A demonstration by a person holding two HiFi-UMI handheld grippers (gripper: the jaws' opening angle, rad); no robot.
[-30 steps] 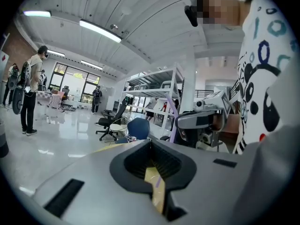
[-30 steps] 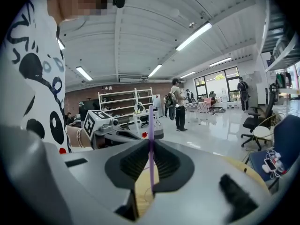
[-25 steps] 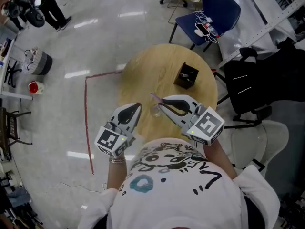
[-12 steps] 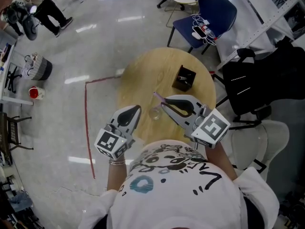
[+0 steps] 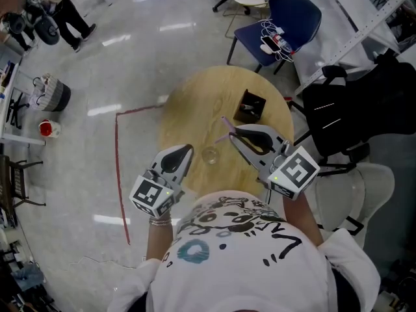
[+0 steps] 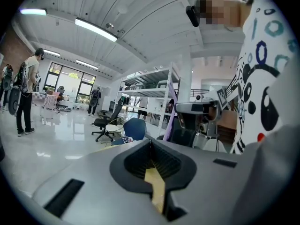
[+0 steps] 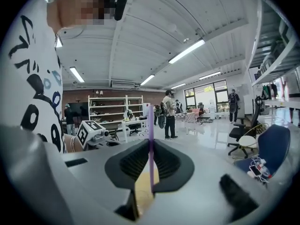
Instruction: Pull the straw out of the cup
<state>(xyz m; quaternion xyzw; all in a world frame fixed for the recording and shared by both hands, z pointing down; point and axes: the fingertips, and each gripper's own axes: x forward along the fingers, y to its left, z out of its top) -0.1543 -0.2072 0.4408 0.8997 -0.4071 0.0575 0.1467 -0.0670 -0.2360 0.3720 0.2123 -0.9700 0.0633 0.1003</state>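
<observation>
A small clear cup (image 5: 209, 155) stands on the round wooden table (image 5: 195, 103), near its front edge. My right gripper (image 5: 232, 134) is shut on a thin purple straw (image 5: 225, 123), held to the right of the cup and above it, clear of the rim. In the right gripper view the straw (image 7: 150, 139) runs upright between the closed jaws of the right gripper (image 7: 150, 144). My left gripper (image 5: 188, 149) hovers just left of the cup, shut and empty. From the left gripper (image 6: 150, 142) the straw (image 6: 172, 111) shows ahead.
A black open box (image 5: 252, 106) sits on the table's far right. A blue chair (image 5: 292, 15) with cables stands behind the table, and a black chair (image 5: 351, 116) at the right. Red tape (image 5: 118, 168) marks the floor at the left. People stand far off.
My right gripper has moved right and up with the straw, away from the cup. The left gripper and the cup have stayed put.
</observation>
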